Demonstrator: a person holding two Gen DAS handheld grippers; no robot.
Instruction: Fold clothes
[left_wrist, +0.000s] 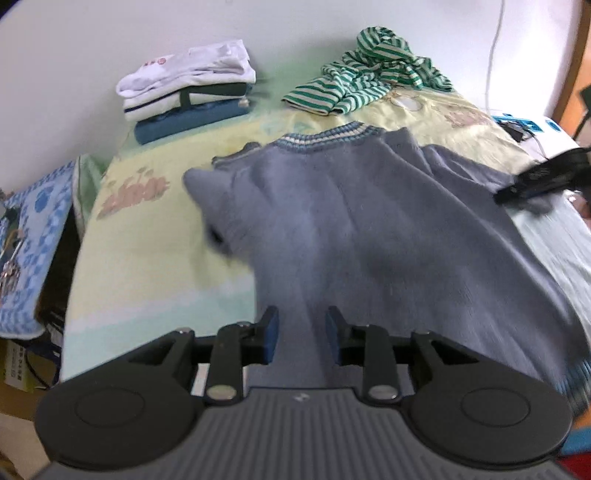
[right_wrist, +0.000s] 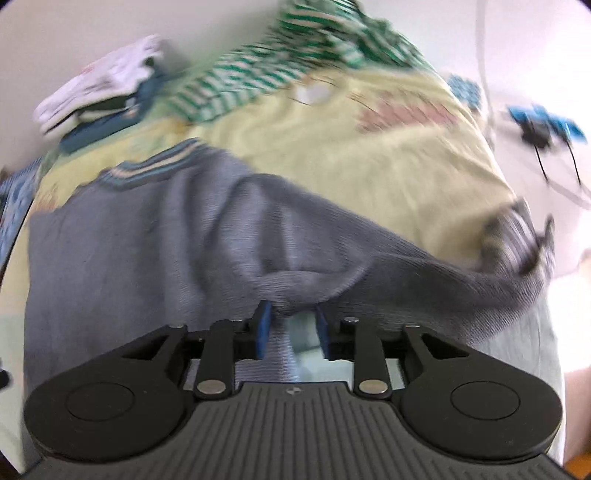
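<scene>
A grey-blue knitted sweater (left_wrist: 369, 221) with a striped collar lies spread on the yellow-green bed sheet (left_wrist: 147, 236). My left gripper (left_wrist: 301, 314) is open, its jaws apart over the sweater's lower hem. My right gripper (right_wrist: 293, 308) has its jaws apart around a raised fold of the sweater (right_wrist: 303, 284) near the right sleeve; the sleeve trails off to the right. The right gripper also shows in the left wrist view (left_wrist: 539, 177) at the sweater's right edge. Both views are blurred by motion.
A stack of folded clothes (left_wrist: 188, 88) stands at the back left against the wall. A crumpled green striped garment (left_wrist: 369, 70) lies at the back. A blue patterned cloth (left_wrist: 33, 236) hangs left of the bed. Cables and a blue item (left_wrist: 521, 125) lie at the right.
</scene>
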